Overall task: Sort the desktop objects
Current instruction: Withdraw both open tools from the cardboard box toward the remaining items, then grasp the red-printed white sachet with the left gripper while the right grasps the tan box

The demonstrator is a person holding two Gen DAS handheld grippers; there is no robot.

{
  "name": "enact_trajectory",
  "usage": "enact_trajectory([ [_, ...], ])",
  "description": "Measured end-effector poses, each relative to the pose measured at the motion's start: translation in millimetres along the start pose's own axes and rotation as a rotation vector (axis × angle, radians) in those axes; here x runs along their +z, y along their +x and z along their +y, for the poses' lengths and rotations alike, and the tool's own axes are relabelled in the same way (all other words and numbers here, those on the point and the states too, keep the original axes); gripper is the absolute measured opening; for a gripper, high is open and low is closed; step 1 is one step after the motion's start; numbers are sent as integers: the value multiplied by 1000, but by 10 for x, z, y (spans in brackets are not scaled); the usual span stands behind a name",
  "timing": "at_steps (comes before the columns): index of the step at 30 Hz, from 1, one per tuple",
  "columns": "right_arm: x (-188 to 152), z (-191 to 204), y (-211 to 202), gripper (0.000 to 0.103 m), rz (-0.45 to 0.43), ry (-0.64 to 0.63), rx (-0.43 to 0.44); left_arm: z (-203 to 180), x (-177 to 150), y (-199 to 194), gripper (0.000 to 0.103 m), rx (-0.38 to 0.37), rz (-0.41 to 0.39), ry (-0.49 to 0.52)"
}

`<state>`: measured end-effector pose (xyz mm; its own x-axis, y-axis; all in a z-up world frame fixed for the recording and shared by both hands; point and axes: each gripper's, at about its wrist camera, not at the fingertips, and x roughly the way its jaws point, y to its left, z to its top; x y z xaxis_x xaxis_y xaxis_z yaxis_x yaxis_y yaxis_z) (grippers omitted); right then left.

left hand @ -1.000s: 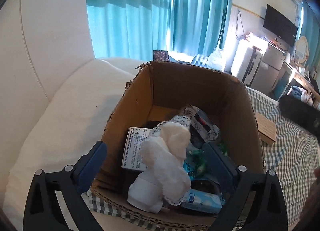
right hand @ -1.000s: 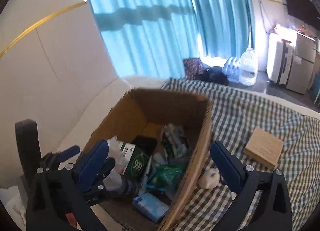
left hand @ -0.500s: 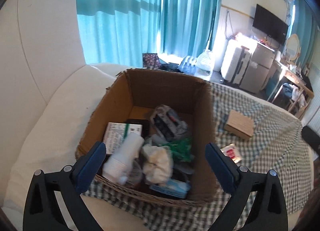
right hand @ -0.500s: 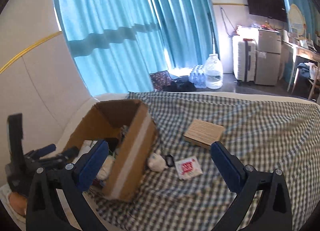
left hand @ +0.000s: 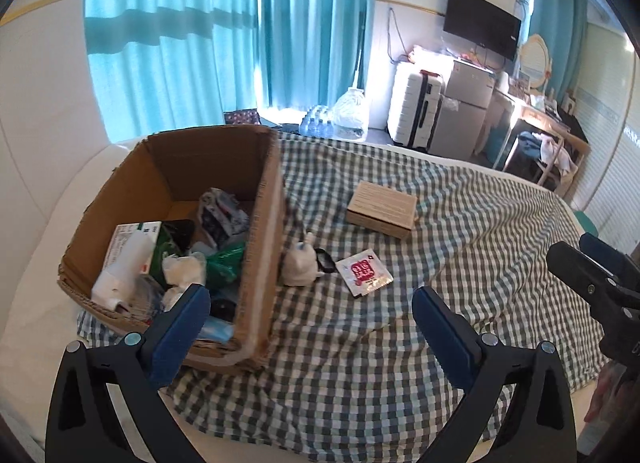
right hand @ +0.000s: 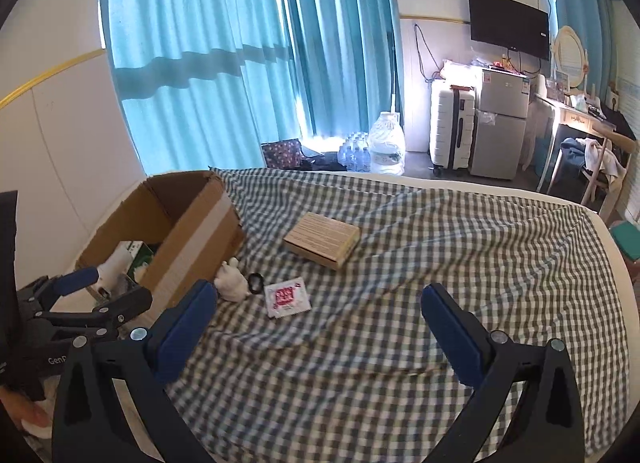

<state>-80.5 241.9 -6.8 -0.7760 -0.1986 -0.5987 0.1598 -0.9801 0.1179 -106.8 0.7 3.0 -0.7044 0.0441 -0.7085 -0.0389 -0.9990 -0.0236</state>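
Note:
An open cardboard box (left hand: 264, 223) (right hand: 200, 231) stands at the left of the checked cloth, holding several items, among them a white bottle (left hand: 120, 275) and a crumpled white wad (left hand: 184, 267). Right of it on the cloth lie a white plush toy (left hand: 298, 267) (right hand: 232, 283), a small black object (left hand: 325, 265) (right hand: 255, 282), a pink-and-white sachet (left hand: 363, 271) (right hand: 287, 297) and a flat tan box (left hand: 382, 209) (right hand: 322, 239). My left gripper (left hand: 312, 323) (right hand: 100, 289) is open and empty near the box. My right gripper (right hand: 320, 323) is open and empty above the cloth.
The checked cloth (right hand: 440, 263) covers a bed with a white padded edge (left hand: 48, 223) at the left. Beyond it stand teal curtains (right hand: 240, 63), water bottles (right hand: 384, 147), a white suitcase (right hand: 452, 135), a small fridge (right hand: 500, 119) and a desk (right hand: 580, 131).
Both grippers have pulled back and up from the cardboard box. The white wad that was between my left fingers now lies in the box. More of the cloth shows.

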Motion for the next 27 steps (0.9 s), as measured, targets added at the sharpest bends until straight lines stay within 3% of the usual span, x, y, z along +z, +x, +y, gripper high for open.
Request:
enact_trajectory([
  [7, -148, -363, 259, 103, 39, 3, 5, -263, -46, 391, 103, -15, 28, 14],
  [18, -327, -820, 1053, 103, 110, 68, 0, -518, -224, 1422, 103, -52, 135, -76],
  [24, -417, -1020, 1389, 103, 154, 84, -4, -636, -234, 1900, 103, 9, 127, -144],
  [27, -449, -1161, 1439, 103, 151, 130, 3, -620, -219, 2183, 101, 44, 173, -186],
])
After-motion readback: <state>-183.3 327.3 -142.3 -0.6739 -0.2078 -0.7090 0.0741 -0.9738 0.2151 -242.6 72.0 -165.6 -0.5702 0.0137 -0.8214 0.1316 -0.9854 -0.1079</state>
